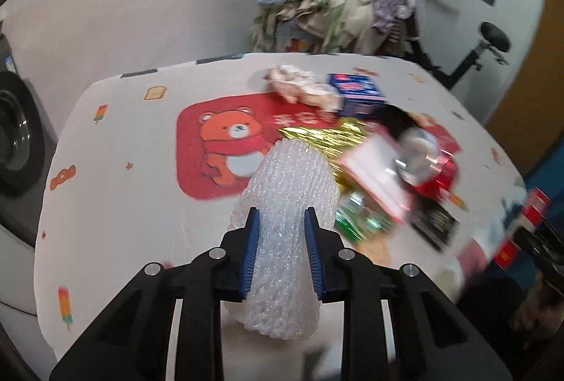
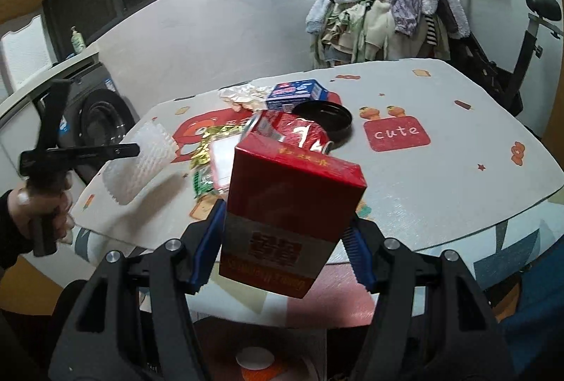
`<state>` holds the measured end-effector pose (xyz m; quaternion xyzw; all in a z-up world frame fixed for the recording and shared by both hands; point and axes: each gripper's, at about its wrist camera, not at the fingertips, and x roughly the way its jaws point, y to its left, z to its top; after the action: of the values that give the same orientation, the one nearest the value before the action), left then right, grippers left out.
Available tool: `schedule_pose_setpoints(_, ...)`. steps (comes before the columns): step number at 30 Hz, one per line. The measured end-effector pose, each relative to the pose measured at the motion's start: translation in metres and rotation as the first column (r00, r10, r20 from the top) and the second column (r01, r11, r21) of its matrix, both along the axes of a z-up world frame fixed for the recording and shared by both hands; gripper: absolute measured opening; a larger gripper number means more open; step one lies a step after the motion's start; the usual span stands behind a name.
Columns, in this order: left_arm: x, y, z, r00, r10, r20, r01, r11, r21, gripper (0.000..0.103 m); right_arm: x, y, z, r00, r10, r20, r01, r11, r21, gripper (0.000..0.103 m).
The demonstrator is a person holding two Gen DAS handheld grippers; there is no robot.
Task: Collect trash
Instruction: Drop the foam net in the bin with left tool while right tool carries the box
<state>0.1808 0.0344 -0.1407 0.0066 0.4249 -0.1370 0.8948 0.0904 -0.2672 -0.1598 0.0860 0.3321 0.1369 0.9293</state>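
My left gripper [image 1: 280,219] is shut on a white foam net sleeve [image 1: 282,240] and holds it above the table's near edge; the sleeve also shows at the left of the right wrist view [image 2: 141,166]. My right gripper [image 2: 287,215] is shut on a red and silver cigarette box [image 2: 292,222], lifted over the table's front edge. On the table lie a red can [image 2: 299,134], a gold wrapper [image 1: 320,137], a green wrapper [image 1: 359,219], a crumpled tissue [image 1: 303,88] and a blue box [image 1: 359,92].
The table [image 2: 440,176] has a white cloth with cartoon prints. A black round lid [image 2: 326,118] sits behind the can. A pile of clothes [image 2: 387,11] and an exercise bike [image 2: 528,39] stand behind the table. A washing machine [image 2: 95,113] is at the left.
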Motion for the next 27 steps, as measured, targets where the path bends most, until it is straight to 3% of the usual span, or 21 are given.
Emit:
schedule_pose_setpoints(7,-0.090,-0.036,0.002,0.988,-0.155,-0.003,0.155,0.987,-0.039,0.025,-0.028,0.002,0.012,0.999,0.018,0.027,-0.017,1.000,-0.006,0.063)
schedule_pose_setpoints(13,-0.147,-0.069,-0.030,0.953,-0.291,-0.088,0.286,0.956,-0.060,0.025,-0.049,-0.004,0.019,0.999,0.011,0.036,-0.011,1.000,-0.010,0.063)
schedule_pose_setpoints(18,-0.163,-0.097,-0.065,0.915,-0.365,-0.174,0.354,0.931,-0.089,0.025,-0.057,-0.006,0.015,1.000,0.009,0.021,-0.009,1.000,-0.018,0.063)
schedule_pose_setpoints(21,-0.170,-0.111,-0.081,0.874,-0.441,-0.203,0.413,0.896,-0.163,0.038,-0.058,-0.007,0.013,1.000,0.002,0.009,-0.002,1.000,-0.020,0.063)
schedule_pose_setpoints(22,-0.171,-0.112,-0.084,0.868,-0.452,-0.206,0.424,0.890,-0.169,0.054,-0.058,-0.008,0.012,1.000,0.001,0.006,-0.001,1.000,-0.019,0.063)
schedule_pose_setpoints(23,-0.173,-0.113,-0.086,0.869,-0.451,-0.203,0.425,0.891,-0.158,0.069,-0.058,-0.009,0.010,1.000,0.000,-0.001,0.000,1.000,-0.018,0.063)
schedule_pose_setpoints(27,-0.173,-0.096,-0.076,0.913,-0.380,-0.148,0.360,0.921,-0.149,0.077,-0.057,-0.005,0.002,1.000,0.009,-0.028,-0.010,1.000,-0.019,0.063)
